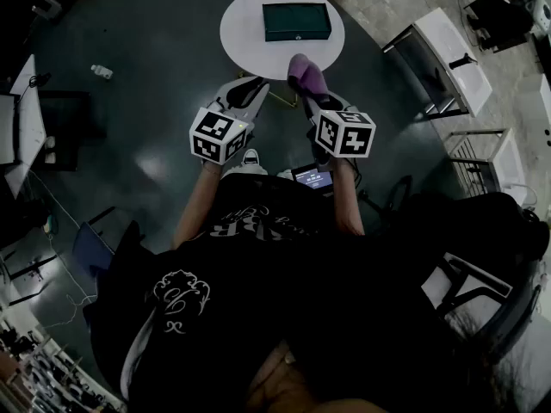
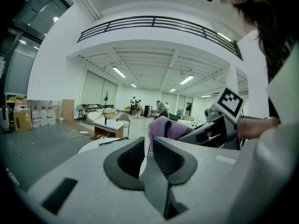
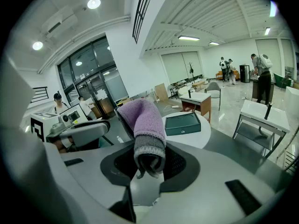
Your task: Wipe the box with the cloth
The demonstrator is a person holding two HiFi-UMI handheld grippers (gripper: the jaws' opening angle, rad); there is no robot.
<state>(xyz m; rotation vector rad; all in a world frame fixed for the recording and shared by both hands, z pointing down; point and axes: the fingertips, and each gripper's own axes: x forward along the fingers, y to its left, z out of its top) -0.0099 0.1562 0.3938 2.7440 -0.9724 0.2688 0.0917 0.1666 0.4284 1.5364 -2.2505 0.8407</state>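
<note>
Right gripper (image 3: 150, 166): one; jaws clamped on the lower end of the cloth, which fills the gap between the pads.
Cloth (image 3: 142, 120): one, purple with a grey band at the gripped end; it stands up out of the jaws and folds over at the top. From the head view it hangs over the near rim of the table, apart from the box.
Left gripper (image 2: 148, 154): one; jaws drawn nearly together, only a thin slit between them, nothing held. It is raised beside the right gripper, near it but not touching.
Marker cubes: two, one on each gripper, left (image 1: 221, 134) and right (image 1: 344, 133), black-and-white squares on every visible face.
Forearms: two, bare, running back from the grippers to a dark shirt (image 1: 258, 265) with white print.
Screen device (image 1: 312, 177): one, small and lit, seen below and between the forearms.
Shoe (image 1: 250, 157): one visible, white, on the dark floor.
Table (image 1: 250, 50): one, round, white, in front of both grippers.
Box (image 1: 296, 21): one, dark green, flat, lid closed, a small clasp on its near side; it lies on the middle of the table, the only thing resting there.
Bottle (image 1: 102, 71): one, small, lying on the floor well to the left of the table.
Background tables: two white rectangular ones (image 1: 448, 54) to the right.
</note>
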